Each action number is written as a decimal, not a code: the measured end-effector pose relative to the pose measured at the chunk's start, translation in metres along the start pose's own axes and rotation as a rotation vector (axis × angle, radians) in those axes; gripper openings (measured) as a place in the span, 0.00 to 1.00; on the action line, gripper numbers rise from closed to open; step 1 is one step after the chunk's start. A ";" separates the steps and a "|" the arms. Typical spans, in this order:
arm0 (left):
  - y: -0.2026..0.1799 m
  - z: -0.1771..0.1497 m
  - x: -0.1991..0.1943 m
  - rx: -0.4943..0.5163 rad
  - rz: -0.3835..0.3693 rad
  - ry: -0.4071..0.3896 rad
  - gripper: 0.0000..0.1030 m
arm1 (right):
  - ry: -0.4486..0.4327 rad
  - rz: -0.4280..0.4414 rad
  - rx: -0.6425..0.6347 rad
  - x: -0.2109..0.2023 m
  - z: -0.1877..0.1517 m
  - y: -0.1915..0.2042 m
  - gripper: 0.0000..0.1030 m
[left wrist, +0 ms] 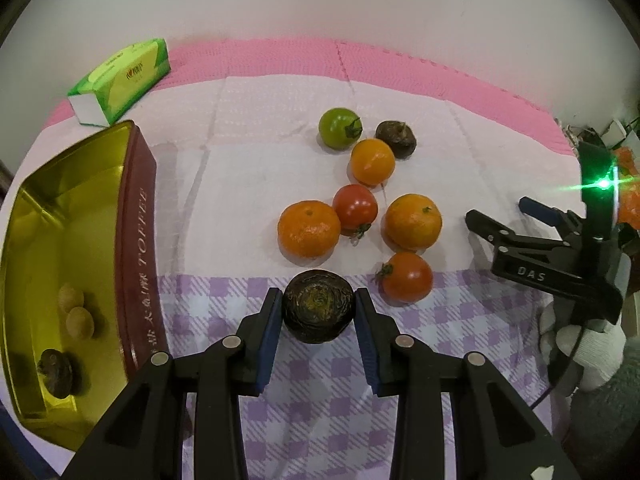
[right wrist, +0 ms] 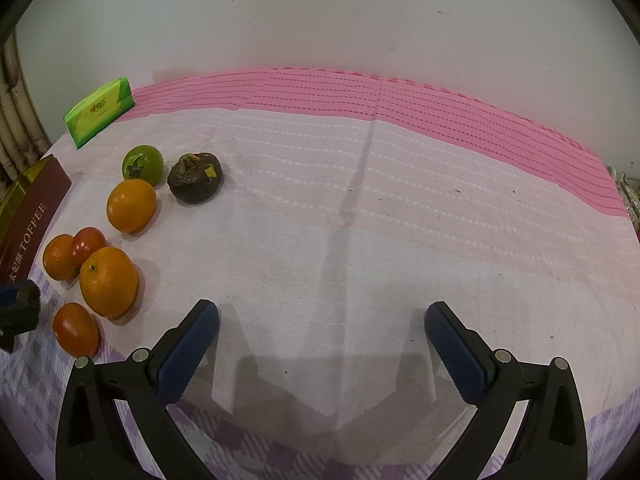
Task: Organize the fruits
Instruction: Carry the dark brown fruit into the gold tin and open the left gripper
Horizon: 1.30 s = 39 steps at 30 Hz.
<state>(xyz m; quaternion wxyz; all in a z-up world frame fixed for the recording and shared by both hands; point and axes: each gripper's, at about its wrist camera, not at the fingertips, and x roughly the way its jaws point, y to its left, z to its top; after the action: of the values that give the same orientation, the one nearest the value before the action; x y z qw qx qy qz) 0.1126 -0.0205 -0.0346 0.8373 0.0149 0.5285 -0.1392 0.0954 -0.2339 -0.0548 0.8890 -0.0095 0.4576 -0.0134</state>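
Left gripper (left wrist: 318,306): my two blue-padded fingers bracket a dark, wrinkled mangosteen (left wrist: 318,306); the left pad touches its side, the right pad sits at its other side with a hairline gap I cannot rule out. I record it as clamped on the fruit, which rests on the purple checked part of the cloth.
Right gripper (right wrist: 321,334): my fingers stand wide apart over bare cloth, holding nothing, well to the right of the fruit cluster.
Tin (left wrist: 72,248): open gold-lined box with a maroon wall lettered TOFFEE, at my left. Inside lie two small tan round fruits (left wrist: 76,314) touching each other and one dark mangosteen (left wrist: 55,372) nearer the camera.
Loose fruit, near row: a red tomato (left wrist: 408,276) just right of the gripped mangosteen.
Loose fruit, middle row: one mandarin (left wrist: 309,229) and a second mandarin (left wrist: 414,222) with a smaller red tomato (left wrist: 355,207) between them, touching the left one.
Loose fruit, far row: an orange tomato-like fruit (left wrist: 373,161), species uncertain; behind it a green tomato (left wrist: 340,128) and another mangosteen (left wrist: 396,139) close beside it.
Tissue pack (left wrist: 120,80): green, beyond the tin on the pink band.
Tablecloth (right wrist: 400,200): pink far band, pale middle, purple check near edge.
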 end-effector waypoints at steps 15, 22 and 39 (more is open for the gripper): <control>0.030 0.003 -0.054 -0.063 0.064 -0.119 0.31 | -0.001 -0.001 0.001 0.000 0.000 0.000 1.00; 0.077 -0.002 -0.072 -0.149 0.137 -0.149 0.31 | -0.003 -0.002 0.003 0.001 0.001 0.000 1.00; 0.182 -0.011 -0.060 -0.302 0.284 -0.109 0.31 | -0.003 -0.002 0.004 0.000 0.001 0.000 1.00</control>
<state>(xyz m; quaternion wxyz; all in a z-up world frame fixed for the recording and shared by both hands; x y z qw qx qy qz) 0.1242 0.1691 -0.0083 0.8685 -0.0437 0.4900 0.0605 0.0965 -0.2336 -0.0544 0.8898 -0.0085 0.4561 -0.0153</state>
